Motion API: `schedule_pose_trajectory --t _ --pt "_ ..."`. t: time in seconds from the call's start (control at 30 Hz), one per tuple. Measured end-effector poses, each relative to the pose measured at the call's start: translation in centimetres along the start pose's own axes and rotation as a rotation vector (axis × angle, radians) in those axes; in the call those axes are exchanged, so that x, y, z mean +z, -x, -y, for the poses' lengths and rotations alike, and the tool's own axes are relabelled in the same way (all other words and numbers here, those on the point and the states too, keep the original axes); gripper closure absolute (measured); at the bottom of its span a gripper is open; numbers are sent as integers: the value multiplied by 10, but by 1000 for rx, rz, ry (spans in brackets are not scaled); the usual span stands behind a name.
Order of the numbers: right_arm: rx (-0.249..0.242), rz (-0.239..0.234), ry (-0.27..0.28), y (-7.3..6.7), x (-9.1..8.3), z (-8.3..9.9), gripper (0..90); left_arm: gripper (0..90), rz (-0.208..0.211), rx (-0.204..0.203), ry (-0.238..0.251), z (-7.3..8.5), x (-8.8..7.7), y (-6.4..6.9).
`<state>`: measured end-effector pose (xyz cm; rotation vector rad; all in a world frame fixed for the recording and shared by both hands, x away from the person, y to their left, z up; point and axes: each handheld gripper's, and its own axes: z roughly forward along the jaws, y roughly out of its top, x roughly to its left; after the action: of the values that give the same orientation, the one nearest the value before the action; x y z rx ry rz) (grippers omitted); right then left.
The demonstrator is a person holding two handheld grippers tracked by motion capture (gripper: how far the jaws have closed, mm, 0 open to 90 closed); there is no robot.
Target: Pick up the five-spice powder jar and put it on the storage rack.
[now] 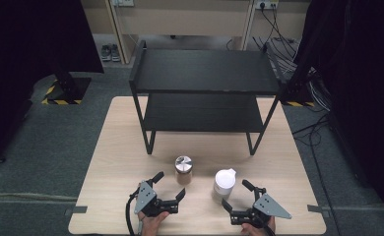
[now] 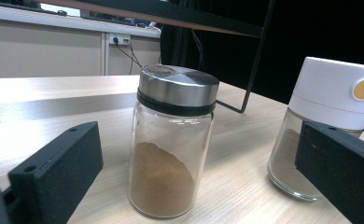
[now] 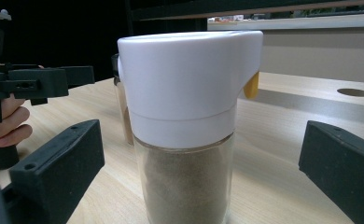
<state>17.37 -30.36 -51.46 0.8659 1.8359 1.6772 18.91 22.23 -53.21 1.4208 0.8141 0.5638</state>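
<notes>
A glass jar with a metal lid [image 1: 183,169] holds brown powder and stands upright on the wooden table [image 1: 116,147]. To its right stands a glass jar with a white cap [image 1: 224,184] and a yellow tab, holding paler powder. My left gripper [image 1: 170,184] is open just in front of the metal-lid jar [image 2: 171,140], which sits centred ahead of its spread jaws [image 2: 196,154]. My right gripper [image 1: 235,193] is open too, and the white-capped jar [image 3: 185,102] stands close ahead of its jaws [image 3: 199,149], untouched. In the right gripper view the metal-lid jar [image 3: 123,112] peeks out behind.
A black two-tier metal shelf [image 1: 205,73] stands on the far half of the table, both levels bare. A round hole [image 3: 353,92] is cut in the tabletop. Cables [image 1: 278,44] and a pair of shoes [image 1: 110,51] lie on the floor beyond.
</notes>
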Motion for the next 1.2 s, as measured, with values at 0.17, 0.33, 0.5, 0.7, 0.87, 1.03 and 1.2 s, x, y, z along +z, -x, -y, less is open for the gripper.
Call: schedule_pose_trajectory --t 0.17,0.33,0.5,0.7,0.87,1.03,1.2 --pt "-1 0 -1 0 0 0 4 1 1 -4 2 0 0 0" --pt "1 0 2 0 0 0 4 1 8 -9 -2 0 1 -2" --pt "2 1 3 0 0 1 4 1 13 -14 -8 -2 4 -3" --pt "2 2 3 0 0 0 4 1 19 0 -22 -6 9 -4" --pt "4 3 4 0 0 1 4 1 11 23 -39 -12 15 -8" --pt "6 6 3 0 0 0 4 1 8 20 -45 -16 20 -13" --pt "7 7 3 0 0 0 4 1 5 23 -47 -19 23 -14"
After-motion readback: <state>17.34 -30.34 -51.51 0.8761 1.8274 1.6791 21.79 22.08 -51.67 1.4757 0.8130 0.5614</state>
